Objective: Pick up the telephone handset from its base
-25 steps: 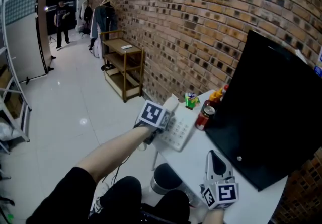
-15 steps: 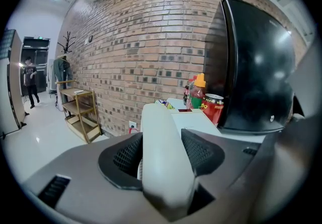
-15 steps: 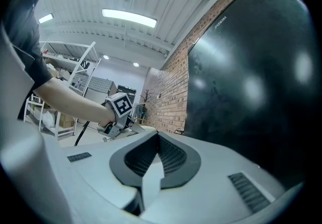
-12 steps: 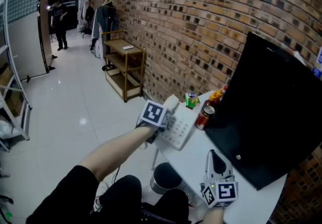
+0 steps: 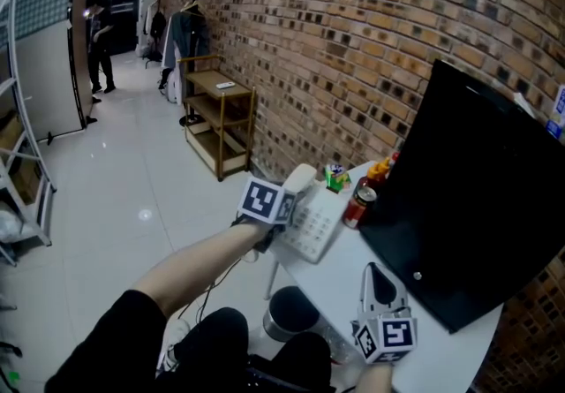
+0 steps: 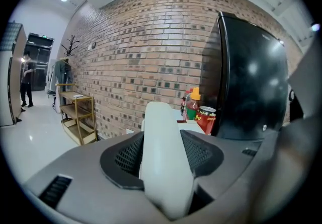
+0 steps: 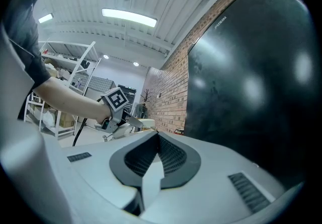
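Note:
A white telephone handset [image 6: 166, 162] lies lengthwise between the pads of my left gripper [image 6: 163, 160], whose jaws are closing on it. In the head view the left gripper [image 5: 287, 201] is at the table's left edge. The handset [image 5: 300, 177] there stands tilted up above the white keypad base [image 5: 311, 228]. A corner of that base [image 6: 197, 127] shows behind the handset in the left gripper view. My right gripper [image 5: 378, 281] rests near the table's front, pads together and empty, and in its own view the right gripper [image 7: 157, 143] points level towards the left hand.
A large black screen [image 5: 477, 188] leans along the table's right side. A red can [image 5: 359, 202], an orange-capped bottle [image 5: 378, 172] and a small green item [image 5: 335, 176] stand beyond the base. A wooden shelf [image 5: 216, 117] stands by the brick wall. A person stands far off.
My left gripper has risen a little, and the handset's far end has come up off the base. The right gripper has stayed put.

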Tool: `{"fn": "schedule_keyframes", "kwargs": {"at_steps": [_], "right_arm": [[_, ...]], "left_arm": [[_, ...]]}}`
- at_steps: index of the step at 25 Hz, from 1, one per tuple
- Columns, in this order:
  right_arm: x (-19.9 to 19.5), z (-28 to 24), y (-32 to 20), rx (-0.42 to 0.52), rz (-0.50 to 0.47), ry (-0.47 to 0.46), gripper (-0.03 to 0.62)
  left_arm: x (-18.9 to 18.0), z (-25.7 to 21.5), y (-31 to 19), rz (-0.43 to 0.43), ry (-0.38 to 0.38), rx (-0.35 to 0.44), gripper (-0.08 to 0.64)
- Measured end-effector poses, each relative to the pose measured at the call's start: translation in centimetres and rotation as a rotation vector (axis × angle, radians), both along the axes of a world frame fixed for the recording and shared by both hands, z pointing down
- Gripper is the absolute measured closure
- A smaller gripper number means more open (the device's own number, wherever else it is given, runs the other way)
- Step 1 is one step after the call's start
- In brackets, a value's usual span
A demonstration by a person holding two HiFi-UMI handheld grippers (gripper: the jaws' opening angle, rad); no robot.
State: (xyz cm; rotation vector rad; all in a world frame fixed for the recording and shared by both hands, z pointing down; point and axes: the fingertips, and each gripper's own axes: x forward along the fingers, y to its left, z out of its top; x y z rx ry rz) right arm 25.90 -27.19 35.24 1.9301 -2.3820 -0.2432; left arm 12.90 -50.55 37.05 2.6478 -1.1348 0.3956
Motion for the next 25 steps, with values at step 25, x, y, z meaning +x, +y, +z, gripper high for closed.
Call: {"fn": "schedule_keyframes", "kwargs": {"at_steps": [25], "right_arm": [[0.5, -1.0, 1.5, 0.034, -0.035, -0.039, 0.584]], "left_arm": [[-9.3, -7.8, 11.4, 0.406, 0.492, 0.294, 0.341]]}}
